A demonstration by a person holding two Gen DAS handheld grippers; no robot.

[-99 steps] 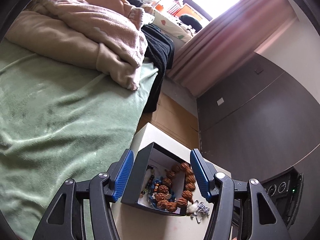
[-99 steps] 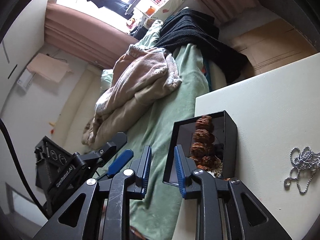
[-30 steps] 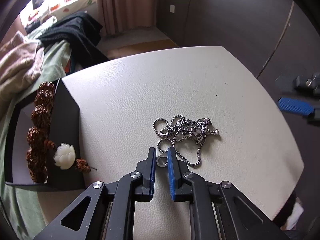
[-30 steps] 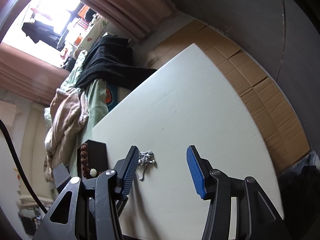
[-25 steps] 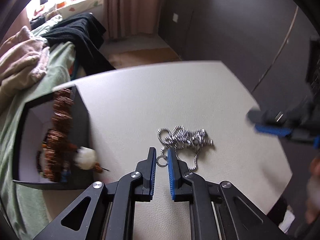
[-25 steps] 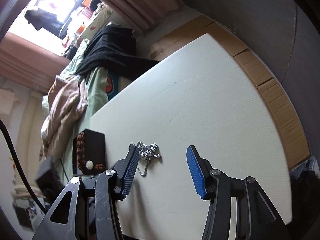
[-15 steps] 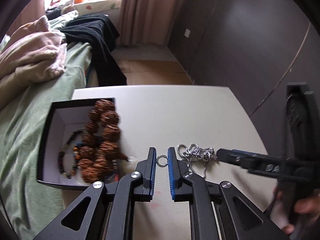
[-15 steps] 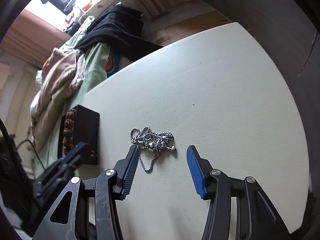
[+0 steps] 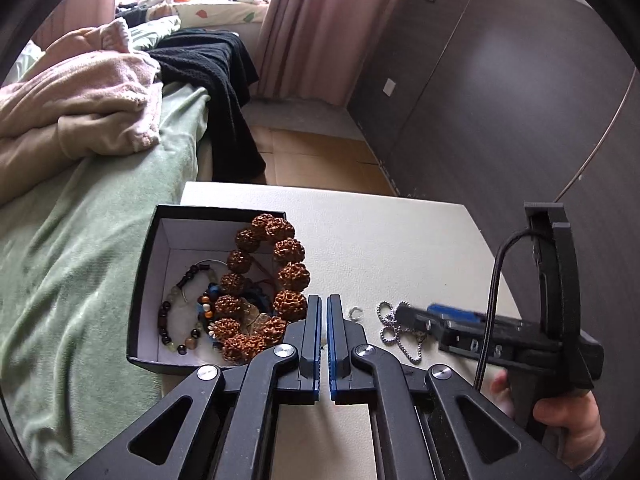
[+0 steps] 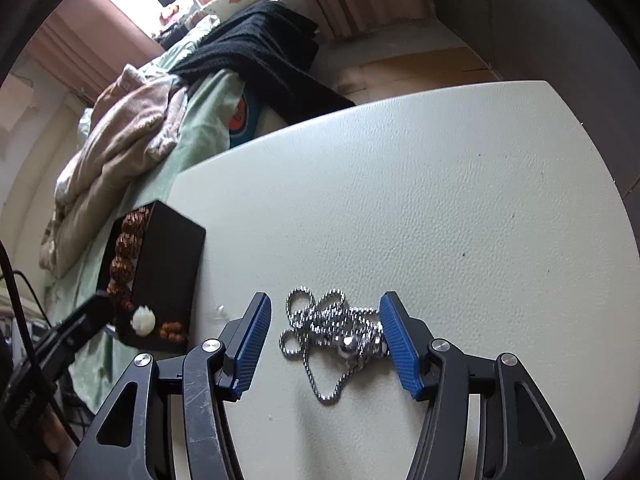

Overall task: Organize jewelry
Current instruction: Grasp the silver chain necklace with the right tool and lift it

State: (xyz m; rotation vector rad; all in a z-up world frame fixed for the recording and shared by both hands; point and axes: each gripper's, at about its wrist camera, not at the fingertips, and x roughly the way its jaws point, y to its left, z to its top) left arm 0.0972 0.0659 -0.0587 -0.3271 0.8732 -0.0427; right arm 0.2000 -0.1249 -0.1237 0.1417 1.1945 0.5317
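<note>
A black jewelry box [image 9: 146, 248] with a white inside sits at the table's left edge and holds a brown seed-bead bracelet [image 9: 276, 276] and smaller bead bracelets. My left gripper [image 9: 324, 304] is shut and empty beside the box's right wall. A small silver ring [image 9: 354, 313] lies on the table just right of its tips. A tangled silver ball chain [image 10: 332, 328] lies on the table between the fingers of my open right gripper [image 10: 326, 320]. The chain [image 9: 396, 332], the right gripper [image 9: 416, 320] and the box [image 10: 160, 264] each show in the other view.
The white table [image 10: 400, 200] stands beside a bed with a green blanket [image 9: 80, 240], a pink quilt [image 9: 80, 92] and black cloth [image 9: 216, 68]. Dark wall panels [image 9: 500, 100] rise behind the table. Cardboard [image 9: 320, 160] covers the floor.
The ring that sat between my left gripper's tips now lies on the table beside them. My right gripper has come down around the chain. The left view has swung over the box.
</note>
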